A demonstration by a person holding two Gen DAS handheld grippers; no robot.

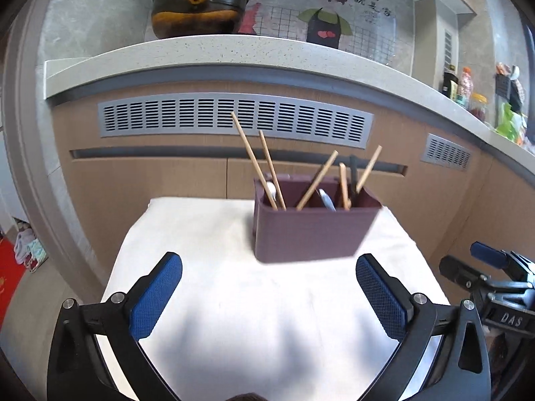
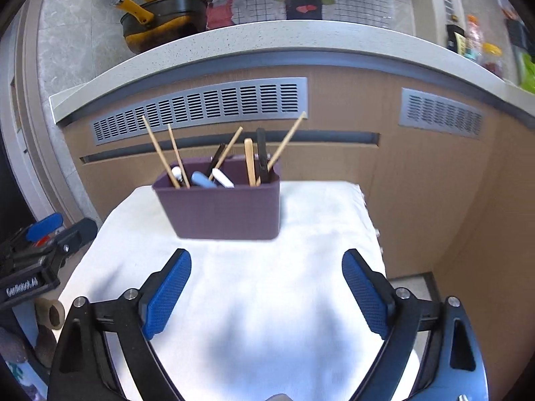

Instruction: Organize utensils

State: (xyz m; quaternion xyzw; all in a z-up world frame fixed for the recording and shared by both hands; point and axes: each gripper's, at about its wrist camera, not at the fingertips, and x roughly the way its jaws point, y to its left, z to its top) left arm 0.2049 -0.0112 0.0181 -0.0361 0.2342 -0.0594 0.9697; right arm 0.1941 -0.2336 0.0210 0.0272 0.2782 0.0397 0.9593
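Note:
A dark purple utensil holder [image 1: 312,230] [image 2: 222,205] stands at the far end of a small table under a white cloth [image 1: 254,300] [image 2: 240,300]. Wooden chopsticks [image 1: 255,163] [image 2: 164,153] lean out of it, along with a black utensil [image 2: 261,153] and white and light-blue handles [image 2: 204,180]. My left gripper [image 1: 267,267] hovers over the cloth, short of the holder, open with nothing between its blue pads [image 1: 155,300]. My right gripper [image 2: 265,264] hangs likewise, open and empty. Each gripper shows at the edge of the other's view [image 1: 491,277] [image 2: 43,244].
Behind the table runs a wooden cabinet front with grey vent grilles [image 1: 234,118] [image 2: 200,108] under a speckled countertop [image 1: 234,51]. On the counter sit a black and yellow pan [image 1: 199,10] [image 2: 160,20] and bottles and jars at the right [image 1: 464,90].

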